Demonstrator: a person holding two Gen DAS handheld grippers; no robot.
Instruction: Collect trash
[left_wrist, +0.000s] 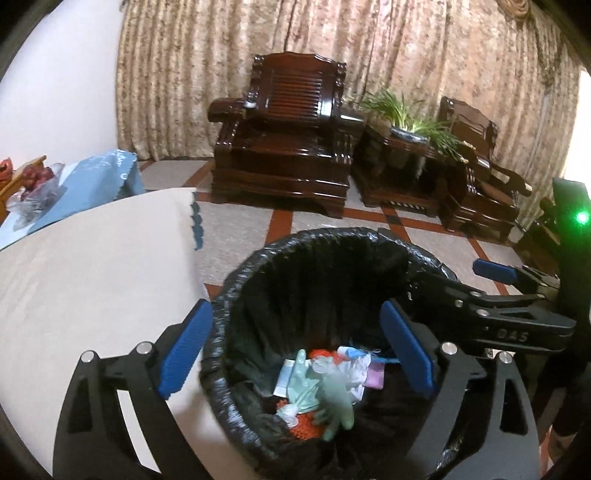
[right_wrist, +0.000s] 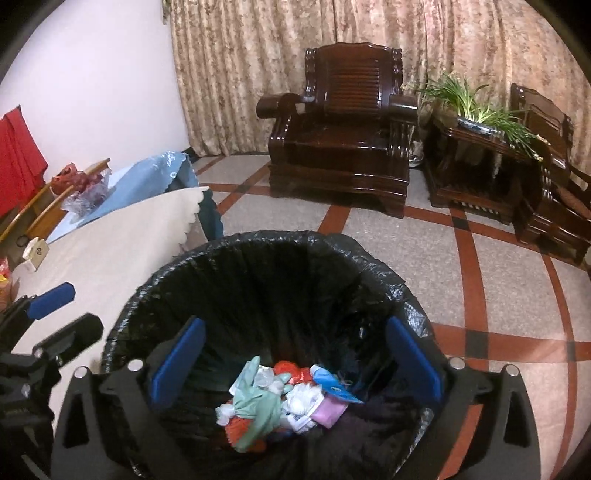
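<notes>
Two hand-held grippers with blue-padded black fingers are shown poised over a round waste bin lined with a crinkled black plastic bag (right_wrist: 369, 266), which stands on the tiled floor just beside a table draped in a cream cloth (left_wrist: 92, 266). Both the left gripper (left_wrist: 295, 354) and the right gripper (right_wrist: 295, 363) are seen spread wide, with nothing between the pads. At the bottom of the bin lies the collected trash: a limp pale-green rubber glove (right_wrist: 258, 406), crumpled white tissue (right_wrist: 304, 400), a scrap of orange-red netting (right_wrist: 236, 432), a small lilac packet (right_wrist: 332, 410) and a blue-and-white wrapper (right_wrist: 332, 384). All of it is judged light, soft and easily crushed; the glove would probably be slippery and stretchy, best pinched at a bunched fold, not at a fingertip. The thin liner is judged liable to snag or tear on a finger tip. Farther off, a dark carved wooden armchair (left_wrist: 284, 136), a low side table bearing a potted green plant (left_wrist: 406, 122) and a patterned beige curtain (left_wrist: 332, 37) are seen, well apart and obstructing nothing.
</notes>
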